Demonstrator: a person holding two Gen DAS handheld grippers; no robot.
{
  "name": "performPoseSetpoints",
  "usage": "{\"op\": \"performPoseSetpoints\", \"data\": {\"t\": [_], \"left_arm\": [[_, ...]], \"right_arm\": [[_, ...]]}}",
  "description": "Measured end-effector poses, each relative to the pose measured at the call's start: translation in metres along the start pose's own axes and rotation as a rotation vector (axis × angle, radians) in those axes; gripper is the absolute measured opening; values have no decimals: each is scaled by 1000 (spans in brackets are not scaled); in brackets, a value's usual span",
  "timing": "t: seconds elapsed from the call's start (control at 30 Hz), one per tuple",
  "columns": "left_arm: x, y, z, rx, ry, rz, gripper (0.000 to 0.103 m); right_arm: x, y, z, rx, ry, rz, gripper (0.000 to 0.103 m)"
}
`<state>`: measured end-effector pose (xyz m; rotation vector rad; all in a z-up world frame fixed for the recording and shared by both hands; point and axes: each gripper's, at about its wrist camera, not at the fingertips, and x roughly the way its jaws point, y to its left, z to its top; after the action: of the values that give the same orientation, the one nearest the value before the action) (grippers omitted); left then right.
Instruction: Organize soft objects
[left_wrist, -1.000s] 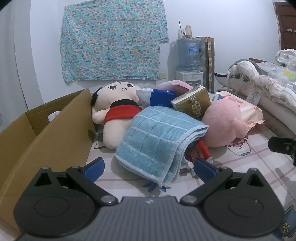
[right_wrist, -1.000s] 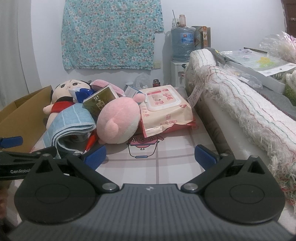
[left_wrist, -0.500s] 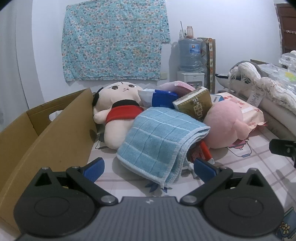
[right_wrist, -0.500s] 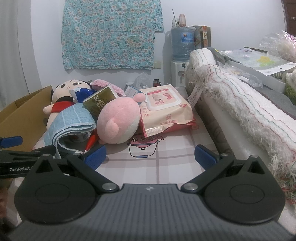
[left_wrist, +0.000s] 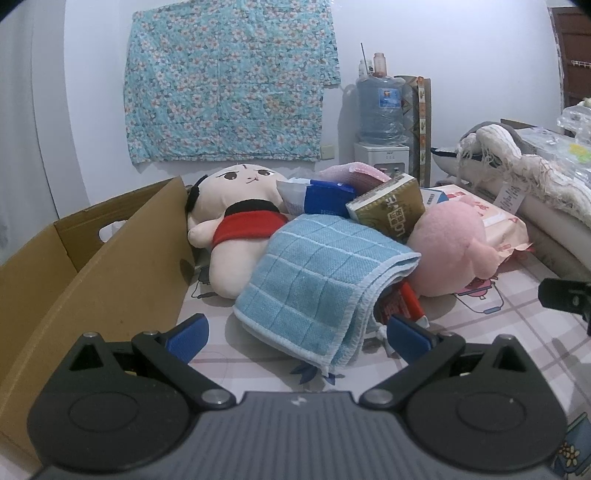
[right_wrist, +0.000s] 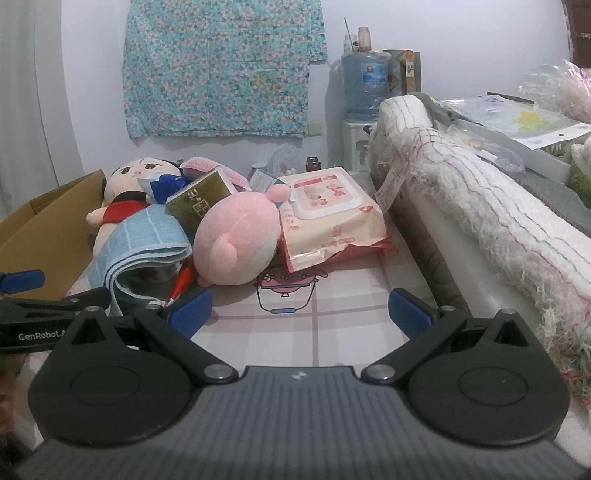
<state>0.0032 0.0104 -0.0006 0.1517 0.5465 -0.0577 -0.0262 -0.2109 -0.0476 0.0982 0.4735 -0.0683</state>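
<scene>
Slightly nearer the heap now, the left gripper (left_wrist: 295, 334) gapes wide, empty, flanking the blue towel (left_wrist: 317, 280). Leftmost, the cardboard box (left_wrist: 92, 266) shows nothing inside. Right gripper (right_wrist: 299, 310): wide, empty, above tablecloth (right_wrist: 332, 295).

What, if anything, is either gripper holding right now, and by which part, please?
Nothing is held. The left gripper and right gripper both have their jaws open and empty; the blue towel lies untouched just ahead of the left one.
</scene>
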Motion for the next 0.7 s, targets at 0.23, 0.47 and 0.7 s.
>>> {"op": "performPoseSetpoints", "data": {"t": [0.23,0.47,0.7], "left_arm": [[-1,-1,1,-3,1,1,103],[-1,-1,1,-4,1,3,103],[1,-2,0,-5,5,4,103]], "right_arm": [[0,-1,0,0,0,1,102],[1,-1,0,2,1,1,102],[1,0,-1,1,3,2,102]]}}
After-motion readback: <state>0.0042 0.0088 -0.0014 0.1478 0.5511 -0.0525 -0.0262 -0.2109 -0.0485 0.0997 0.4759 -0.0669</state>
